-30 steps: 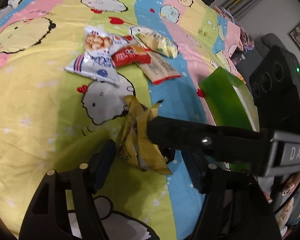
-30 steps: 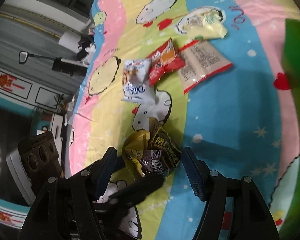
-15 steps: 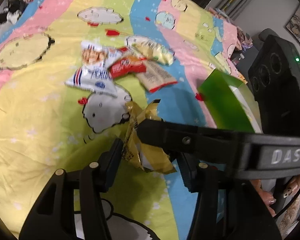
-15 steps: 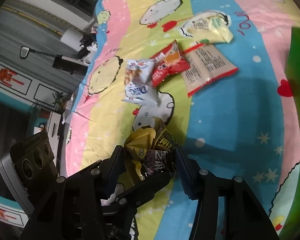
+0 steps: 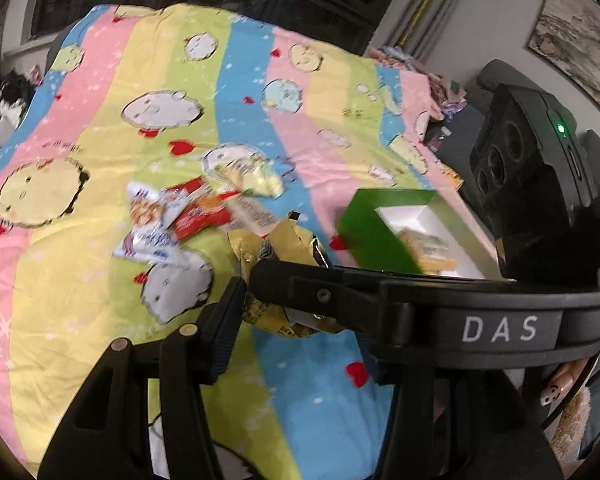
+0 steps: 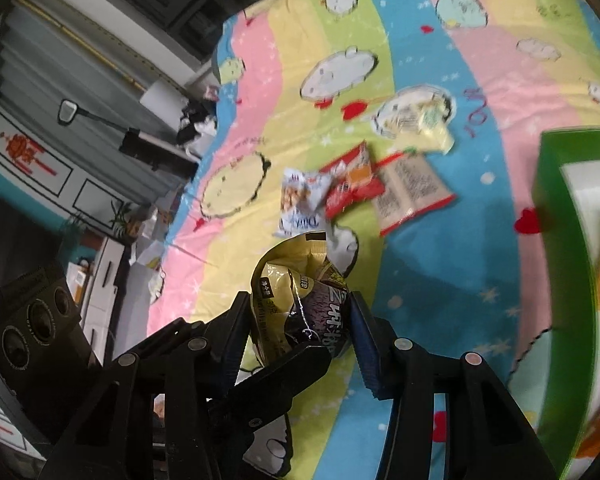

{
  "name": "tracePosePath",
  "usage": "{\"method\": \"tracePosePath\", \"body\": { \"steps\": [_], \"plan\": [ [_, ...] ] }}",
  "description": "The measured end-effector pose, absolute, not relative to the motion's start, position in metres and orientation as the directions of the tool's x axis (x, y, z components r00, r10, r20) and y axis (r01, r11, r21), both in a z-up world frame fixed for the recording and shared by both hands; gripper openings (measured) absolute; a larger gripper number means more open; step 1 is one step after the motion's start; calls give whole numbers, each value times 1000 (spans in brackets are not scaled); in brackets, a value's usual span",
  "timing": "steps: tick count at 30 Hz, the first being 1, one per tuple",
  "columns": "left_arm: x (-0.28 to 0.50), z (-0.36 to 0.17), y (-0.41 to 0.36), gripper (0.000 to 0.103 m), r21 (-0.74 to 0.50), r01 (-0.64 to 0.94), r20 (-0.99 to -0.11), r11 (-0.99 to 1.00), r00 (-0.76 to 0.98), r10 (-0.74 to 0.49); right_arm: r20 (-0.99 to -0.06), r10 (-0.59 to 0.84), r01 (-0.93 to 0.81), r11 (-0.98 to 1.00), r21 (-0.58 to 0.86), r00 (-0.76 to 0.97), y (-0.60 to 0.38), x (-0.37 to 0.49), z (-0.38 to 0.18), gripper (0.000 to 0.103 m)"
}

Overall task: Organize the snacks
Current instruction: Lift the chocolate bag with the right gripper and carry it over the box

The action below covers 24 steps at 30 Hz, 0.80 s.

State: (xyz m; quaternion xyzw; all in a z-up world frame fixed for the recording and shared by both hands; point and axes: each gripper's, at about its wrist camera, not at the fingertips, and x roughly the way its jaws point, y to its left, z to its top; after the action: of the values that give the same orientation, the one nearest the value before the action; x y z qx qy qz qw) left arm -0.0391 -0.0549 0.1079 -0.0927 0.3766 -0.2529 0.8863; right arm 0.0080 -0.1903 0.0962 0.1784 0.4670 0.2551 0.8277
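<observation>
Two tools, both clamped on one yellow snack packet (image 6: 300, 300), which is crumpled and held above the bed sheet (image 5: 80, 280). Right wrist view: the right tool (image 6: 296, 332) pinches the packet at lower centre of the frame, blue pads pressing each side; the left tool's finger crosses beneath it from the lower left. Left wrist view: the left tool (image 5: 292, 320) grips the same packet (image 5: 280, 252) at centre frame; its left pad touches the wrapper, its right pad is hidden behind the right tool's black arm, marked "DAS", which reaches in from the right edge.

Four loose packets, clustered on the sheet left of centre in the left wrist view:
- white-and-blue packet (image 5: 148, 232), leftmost
- red packet (image 5: 198, 216), overlapping the white-and-blue one
- clear packet with red trim (image 5: 256, 216), printed side up
- pale yellow packet (image 5: 248, 172), farthest up the frame

One green box (image 5: 364, 236), open, white inside, right of centre in the left wrist view; a yellowish item lies in it, too blurred to identify.

Sheet: pastel stripes with cartoon figures and red hearts.
</observation>
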Motion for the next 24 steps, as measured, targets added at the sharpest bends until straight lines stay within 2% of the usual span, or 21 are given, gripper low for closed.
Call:
{"method": "tracePosePath", "body": {
  "steps": [12,24],
  "plan": [
    [-52,157,-127,51,-265,517,-555,814,609,-567,-579,539,-235,822,518,611,-260,-17,143,51],
    [-50,163,-205,51,-238,618,-563,749,541,-625,-542,447,-124,839,530,712,-337,-41,150,51]
  ]
}}
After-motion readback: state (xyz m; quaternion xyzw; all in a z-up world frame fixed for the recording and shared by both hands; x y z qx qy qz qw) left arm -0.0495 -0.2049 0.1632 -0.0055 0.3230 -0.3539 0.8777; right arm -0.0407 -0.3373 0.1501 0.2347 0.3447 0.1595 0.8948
